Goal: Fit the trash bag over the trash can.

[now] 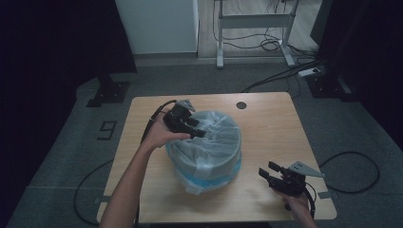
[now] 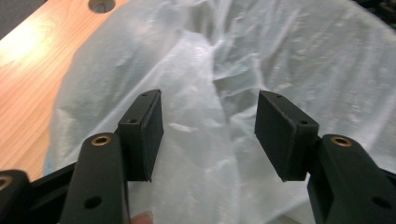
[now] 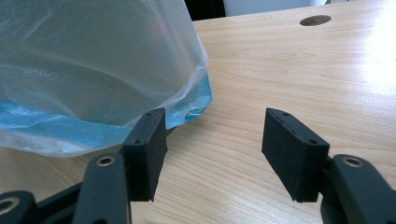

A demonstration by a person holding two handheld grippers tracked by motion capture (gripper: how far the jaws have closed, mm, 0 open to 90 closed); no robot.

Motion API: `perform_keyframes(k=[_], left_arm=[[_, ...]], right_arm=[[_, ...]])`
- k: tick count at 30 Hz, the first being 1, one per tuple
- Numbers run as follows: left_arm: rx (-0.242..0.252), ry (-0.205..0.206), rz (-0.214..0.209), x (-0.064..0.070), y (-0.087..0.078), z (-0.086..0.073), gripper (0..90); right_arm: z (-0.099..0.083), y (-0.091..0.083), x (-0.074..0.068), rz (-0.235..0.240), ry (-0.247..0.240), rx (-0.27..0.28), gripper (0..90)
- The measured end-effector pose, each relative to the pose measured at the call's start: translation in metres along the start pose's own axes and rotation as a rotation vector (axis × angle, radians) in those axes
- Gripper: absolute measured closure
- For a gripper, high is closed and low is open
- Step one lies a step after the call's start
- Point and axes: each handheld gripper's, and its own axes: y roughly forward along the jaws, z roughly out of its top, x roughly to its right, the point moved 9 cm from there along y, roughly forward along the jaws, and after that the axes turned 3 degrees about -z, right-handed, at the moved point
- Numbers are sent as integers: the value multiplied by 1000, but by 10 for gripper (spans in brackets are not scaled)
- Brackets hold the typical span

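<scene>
- The plastic liner (image 1: 209, 137) over the bin is showing a cloudy, translucent white, with a bright blue band (image 3: 56, 126) along its lower edge.
- The surface (image 1: 266, 128) under the bin is showing pale wood grain, with a dark round hole (image 1: 241, 105) beyond the bin.
- The left claw (image 2: 209, 135) and the right claw (image 3: 212, 149) are showing matte black, with brass-coloured rivets.

The left gripper (image 1: 192, 127) is carried on an outstretched forearm, the left hand (image 1: 159, 135) wrapped around its body, and its two black fingers (image 2: 142, 133) stand wide apart with nothing clamped between them. The right gripper (image 1: 268, 173) sits low in the right hand (image 1: 297, 204), its fingers (image 3: 147, 149) likewise spread wide with an empty gap between them.
</scene>
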Motion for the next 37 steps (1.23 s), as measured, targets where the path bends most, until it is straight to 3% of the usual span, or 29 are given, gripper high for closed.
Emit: perform_keyframes(k=[5,10,19,26,30,37], left_arm=[[74,27,21,17,-16,-3,386],[148,32,65,29,-34,-18,372],[288,-25,133,42,-62,-64,361],[351,-75,210,46,-74,-110,341],[348,-99,232,47,-74,-134,340],[355,-129,225,44,-74,-147,338]], right_arm=[[0,1,-1,1,-3,1,396],[1,-1,-3,3,-8,3,396],[-1,-2,-3,-5,-15,-3,396],[-3,-2,-3,-11,-25,-13,396],[-4,-1,-2,-14,-25,-15,396],[-4,-1,-1,-20,-21,-11,395]])
